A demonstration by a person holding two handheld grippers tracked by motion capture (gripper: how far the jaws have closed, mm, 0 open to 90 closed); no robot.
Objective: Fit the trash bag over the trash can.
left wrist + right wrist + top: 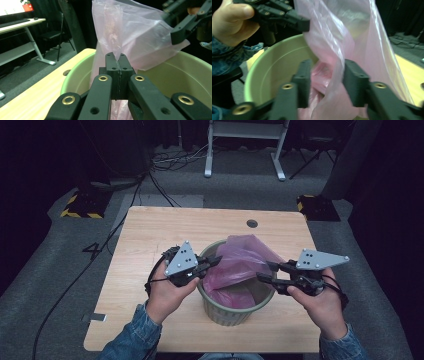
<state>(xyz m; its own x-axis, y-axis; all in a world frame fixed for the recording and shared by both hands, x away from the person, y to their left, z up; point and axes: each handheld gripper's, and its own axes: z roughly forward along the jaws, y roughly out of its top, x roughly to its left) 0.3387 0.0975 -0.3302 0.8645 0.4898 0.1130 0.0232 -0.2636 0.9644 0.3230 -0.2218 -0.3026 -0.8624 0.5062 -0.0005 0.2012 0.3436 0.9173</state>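
at the bottom of the high view two forearms in denim sleeves come up from the lower edge, each hand holding a gripper over a wooden table. low in the centre of the frame stands a pale green bin, and a pink plastic bag sits in it, its lower part down inside and its upper part rising above the rim toward the upper right. left of centre, the left gripper reaches over the bin's left rim; in the left gripper view its jaws are pressed together on a fold of the bag's film, which comes up from between them in the middle of the frame. right of centre, the right gripper reaches in from the bin's right side; in the right gripper view its jaws stand apart, with a strand of the bag hanging in the gap between them and neither pad pressing on it. farther off, near the upper centre of the table, a small dark round hole marks the board. beyond the table, at the top of the frame, a white desk frame stands on grey floor.
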